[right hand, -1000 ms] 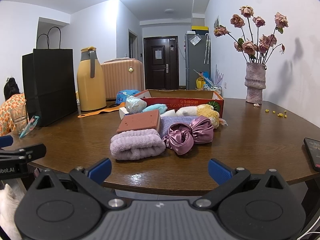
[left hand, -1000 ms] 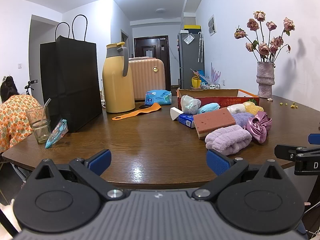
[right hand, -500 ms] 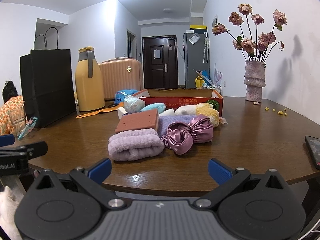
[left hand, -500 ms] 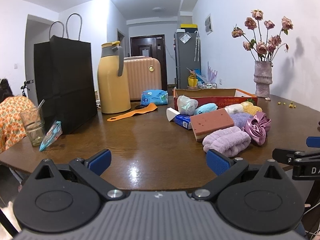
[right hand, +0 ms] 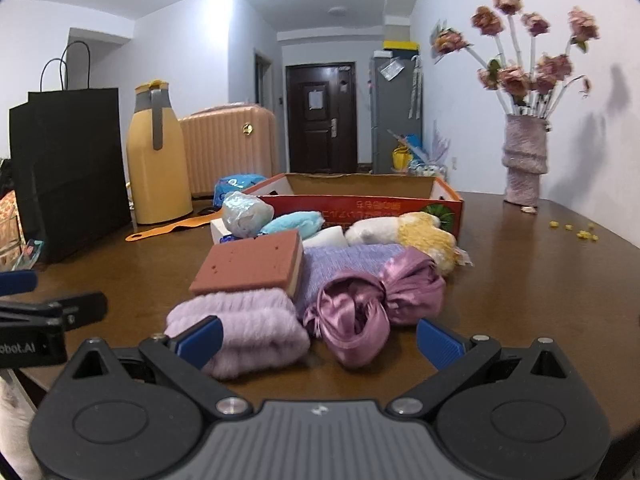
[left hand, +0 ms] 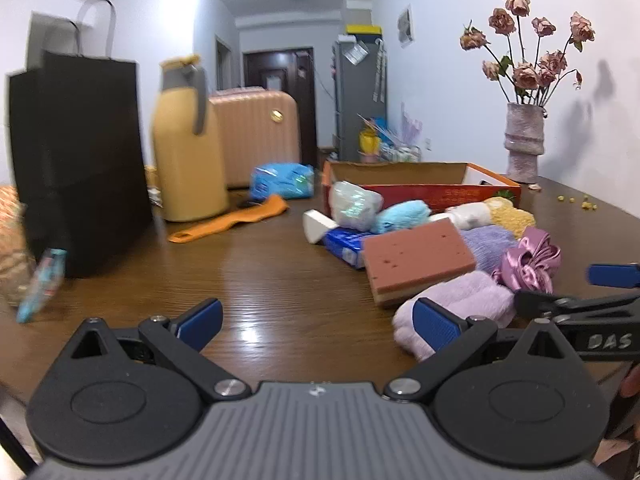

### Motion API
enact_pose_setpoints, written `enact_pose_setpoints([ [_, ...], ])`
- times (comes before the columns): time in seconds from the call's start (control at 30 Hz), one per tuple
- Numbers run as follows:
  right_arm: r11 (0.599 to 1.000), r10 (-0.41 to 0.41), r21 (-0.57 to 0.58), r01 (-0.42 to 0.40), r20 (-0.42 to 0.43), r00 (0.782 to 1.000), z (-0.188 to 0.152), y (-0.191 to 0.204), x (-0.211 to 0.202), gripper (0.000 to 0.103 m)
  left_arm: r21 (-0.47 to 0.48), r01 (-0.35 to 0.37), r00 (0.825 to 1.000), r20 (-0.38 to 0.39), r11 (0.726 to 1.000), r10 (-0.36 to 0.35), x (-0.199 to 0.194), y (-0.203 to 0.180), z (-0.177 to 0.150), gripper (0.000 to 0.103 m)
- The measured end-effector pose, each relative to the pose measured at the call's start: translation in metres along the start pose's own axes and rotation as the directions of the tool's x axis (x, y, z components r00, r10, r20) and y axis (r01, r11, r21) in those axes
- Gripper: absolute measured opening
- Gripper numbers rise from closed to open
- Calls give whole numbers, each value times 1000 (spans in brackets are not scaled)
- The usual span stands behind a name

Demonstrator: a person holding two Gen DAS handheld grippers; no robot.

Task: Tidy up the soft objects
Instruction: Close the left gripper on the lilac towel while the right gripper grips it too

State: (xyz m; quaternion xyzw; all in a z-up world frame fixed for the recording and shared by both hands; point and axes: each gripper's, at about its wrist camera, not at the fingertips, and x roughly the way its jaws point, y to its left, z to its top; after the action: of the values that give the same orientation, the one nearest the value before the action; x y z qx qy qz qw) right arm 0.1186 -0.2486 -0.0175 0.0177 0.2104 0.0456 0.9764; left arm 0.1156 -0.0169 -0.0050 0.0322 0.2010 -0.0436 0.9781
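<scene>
Both tongs wide apart, nothing between the fingers of either. The left gripper (left hand: 318, 320) sits low over bare wood of the brown table (left hand: 260, 276), its right-hand pad just in front of the near end of the lilac fuzzy roll (left hand: 460, 304); touching or not, hard to say from here. The right gripper (right hand: 319, 338) faces the pile head on, the lilac roll (right hand: 240, 320) and the pink satin scrunchie (right hand: 352, 320) lying between its spread fingers but ahead of the tips.

Soft things heaped in a cluster just in front of the red cardboard box (right hand: 360, 204), all outside it:
- brick-coloured sponge (right hand: 252, 264) leaning on top of the lilac roll
- lavender knitted cloth (right hand: 344, 264) behind the scrunchie
- yellow and white plush pieces (right hand: 416, 236) against the box wall
- pale blue fluffy item (right hand: 294, 222) and a crinkled plastic-wrapped bundle (right hand: 246, 212) at the left end

To the left, well apart from the pile: black paper bag (left hand: 80, 160), yellow thermos jug (left hand: 186, 152), an orange strap (left hand: 228, 220) flat on the wood. Vase of dried roses (left hand: 524, 136) at the far right edge of the table. Left view blurred along its left side.
</scene>
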Motion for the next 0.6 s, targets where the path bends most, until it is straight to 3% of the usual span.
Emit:
enact_pose_setpoints([
  [0.1,999,15,-41,-17,-36,999,9,-1,21,98,-10,6,999,-43,1000,-6,20,-5,5,99],
  [0.17,999,38,-38,-39,-33,999,13,-3,28,81,-22,27,996,-87,999,-28,31,-9,7,88],
  [0.23,998,56,-10,-57,-40,998,18,-8,32,73,-71,76,986,-141,995,-86,36,-8,10,80],
  [0.27,998,59,-4,-60,-36,998,20,-9,31,63,-101,104,981,-155,989,-119,36,-6,12,80],
  [0.37,995,101,-10,-101,7,995,28,-11,19,46,-156,158,965,-183,975,-186,36,-7,15,80],
  [0.47,972,235,-6,-235,-30,971,32,-11,24,36,-165,169,950,-235,972,-205,51,-13,14,66],
  [0.53,969,247,-5,-249,-90,965,31,-8,40,35,-209,191,929,-277,959,-246,63,-10,14,59],
  [0.6,968,251,18,-252,-156,955,30,-9,57,35,-257,209,913,-294,944,-282,69,-5,15,58],
])
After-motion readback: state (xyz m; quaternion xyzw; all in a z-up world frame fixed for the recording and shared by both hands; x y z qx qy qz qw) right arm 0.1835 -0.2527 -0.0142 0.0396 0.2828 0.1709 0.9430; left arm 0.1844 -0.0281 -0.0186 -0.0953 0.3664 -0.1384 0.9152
